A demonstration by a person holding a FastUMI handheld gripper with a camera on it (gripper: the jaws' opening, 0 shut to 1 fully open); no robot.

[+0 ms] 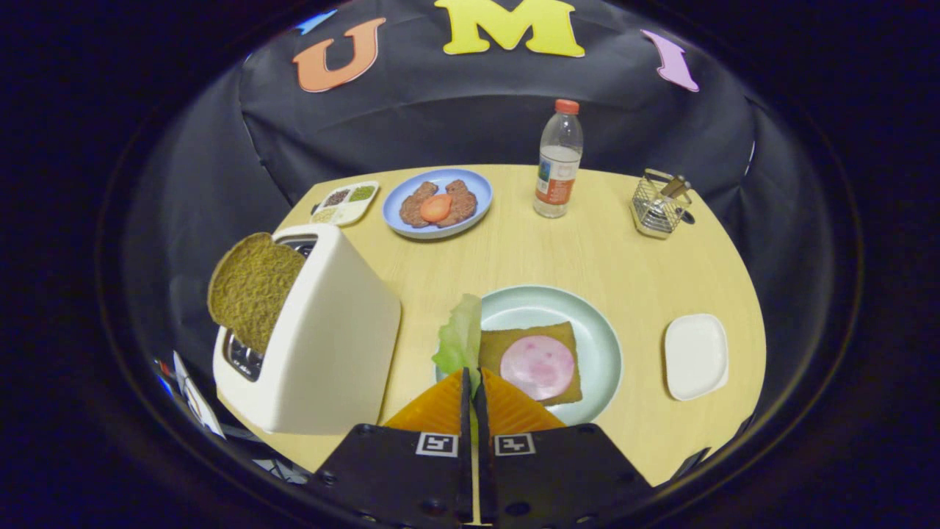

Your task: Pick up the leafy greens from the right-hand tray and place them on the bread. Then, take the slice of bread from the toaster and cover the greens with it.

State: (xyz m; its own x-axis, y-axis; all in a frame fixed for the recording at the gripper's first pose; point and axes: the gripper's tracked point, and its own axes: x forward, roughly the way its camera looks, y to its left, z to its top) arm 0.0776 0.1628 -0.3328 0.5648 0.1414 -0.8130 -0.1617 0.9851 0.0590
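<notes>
Tongs clamping leafy greens, bread on plate

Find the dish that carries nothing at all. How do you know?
The small white square tray, right of the green plate. The green plate holds bread with ham; the blue plate holds meat. The tongs grip lettuce.

- My camera rides above my own fingers, looking forward and down along them.
- I'm up over the near edge of the table, facing the booth wall beyond it.
- Close in: plate just ahead, toaster alongside; bottle far back.
</notes>
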